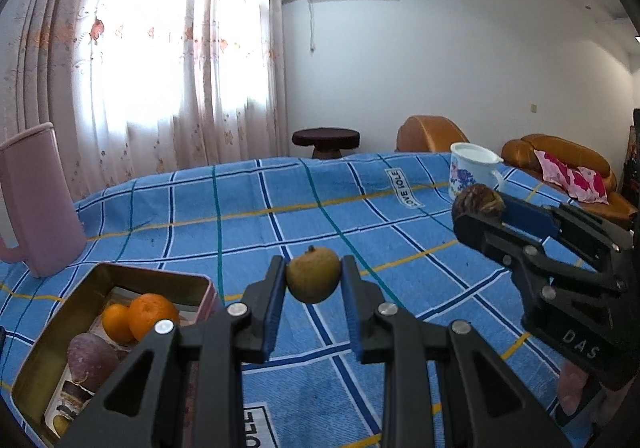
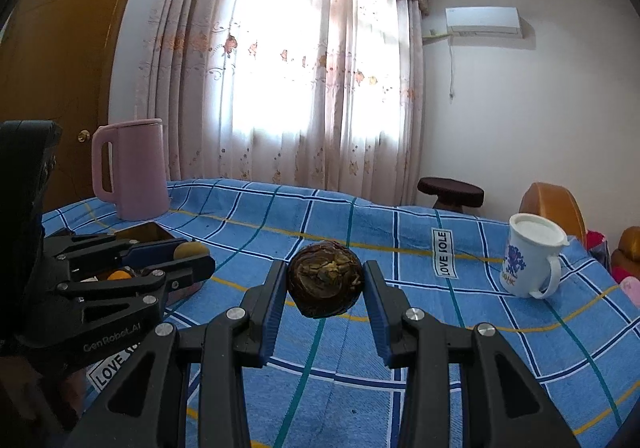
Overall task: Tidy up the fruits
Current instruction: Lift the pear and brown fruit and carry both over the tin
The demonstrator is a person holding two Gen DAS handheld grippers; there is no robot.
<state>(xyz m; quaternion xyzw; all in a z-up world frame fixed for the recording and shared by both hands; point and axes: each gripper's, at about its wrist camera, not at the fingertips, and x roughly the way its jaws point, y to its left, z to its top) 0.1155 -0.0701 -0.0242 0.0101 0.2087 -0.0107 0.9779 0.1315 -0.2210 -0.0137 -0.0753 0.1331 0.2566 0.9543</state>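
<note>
The blue checked cloth (image 2: 500,348) covering the tabletop carries white labels printed "LOVE IOLE" (image 2: 444,252); another such label lies near the lower left of the right wrist view, only partly readable. The black body of the left gripper (image 2: 192,254), seen from the right wrist camera, bears the pale lettering "GenRobot.AI", and the body of the right gripper (image 1: 478,207), seen from the left wrist camera, shows the letters "DAS". The white enamel mug with a blue flower pattern (image 2: 530,260) has small writing under the flowers that is too small to read.

The left gripper stands narrow, its blue pads pressed on either side of a small round yellow-brown fruit (image 1: 314,274) held above the cloth. The right gripper is likewise narrow, clamped on a dark brown, rough-skinned round fruit (image 2: 325,280), also lifted clear of the cloth.

To the left of the left gripper, an open rectangular metal tin with a pink outside (image 1: 120,276) rests on the cloth and holds two oranges (image 1: 152,314), a dull purple fruit (image 1: 90,364) and some smaller items that cannot be made out. A pink plastic kettle (image 2: 132,167) stands just beyond the tin.
</note>
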